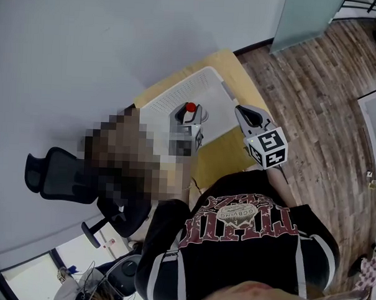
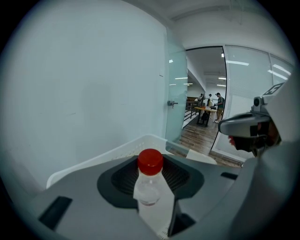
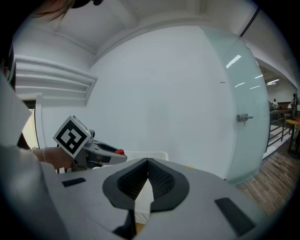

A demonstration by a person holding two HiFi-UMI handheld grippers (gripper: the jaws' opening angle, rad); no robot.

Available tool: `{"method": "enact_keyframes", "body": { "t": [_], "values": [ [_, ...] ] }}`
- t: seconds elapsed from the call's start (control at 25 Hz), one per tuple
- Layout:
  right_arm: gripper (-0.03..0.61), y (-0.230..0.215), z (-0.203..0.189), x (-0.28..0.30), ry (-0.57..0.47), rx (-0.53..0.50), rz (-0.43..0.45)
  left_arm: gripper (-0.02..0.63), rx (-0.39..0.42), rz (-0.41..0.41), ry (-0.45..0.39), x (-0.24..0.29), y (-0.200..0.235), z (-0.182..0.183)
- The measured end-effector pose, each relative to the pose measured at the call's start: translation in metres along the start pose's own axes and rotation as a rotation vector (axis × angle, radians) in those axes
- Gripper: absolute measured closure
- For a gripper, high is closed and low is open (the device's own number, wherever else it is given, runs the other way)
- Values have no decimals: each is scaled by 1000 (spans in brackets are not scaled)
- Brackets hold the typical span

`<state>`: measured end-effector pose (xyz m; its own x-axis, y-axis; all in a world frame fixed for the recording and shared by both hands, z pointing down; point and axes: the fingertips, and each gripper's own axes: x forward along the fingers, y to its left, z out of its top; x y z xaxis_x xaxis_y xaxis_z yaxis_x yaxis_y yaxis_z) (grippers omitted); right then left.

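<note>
Left gripper (image 1: 188, 122) clamped on red-capped bottle (image 2: 151, 194) over white basket (image 1: 178, 93) by the wall edge of the table (image 1: 223, 161); right gripper (image 3: 148, 180), jaws together and empty, nearer the open floor-side edge.

The basket (image 1: 200, 84) is lying on the far part of the table (image 1: 225, 160). The left gripper (image 1: 188, 118) is hanging, seemingly, over the basket's near edge, with the bottle (image 1: 190, 108) sitting between its jaws. The right gripper (image 1: 241, 110) is hovering just to its right. The office chair (image 1: 56, 175) is standing left of the table.
</note>
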<state>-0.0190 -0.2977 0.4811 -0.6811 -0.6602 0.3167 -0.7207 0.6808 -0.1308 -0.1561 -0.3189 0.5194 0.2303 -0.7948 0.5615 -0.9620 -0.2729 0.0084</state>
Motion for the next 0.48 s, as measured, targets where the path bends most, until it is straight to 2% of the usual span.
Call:
{"method": "enact_keyframes", "body": {
  "t": [0.48],
  "values": [
    [561, 16, 0, -4, -11, -7, 31, 431, 29, -21, -62, -39, -13, 30]
  ]
}}
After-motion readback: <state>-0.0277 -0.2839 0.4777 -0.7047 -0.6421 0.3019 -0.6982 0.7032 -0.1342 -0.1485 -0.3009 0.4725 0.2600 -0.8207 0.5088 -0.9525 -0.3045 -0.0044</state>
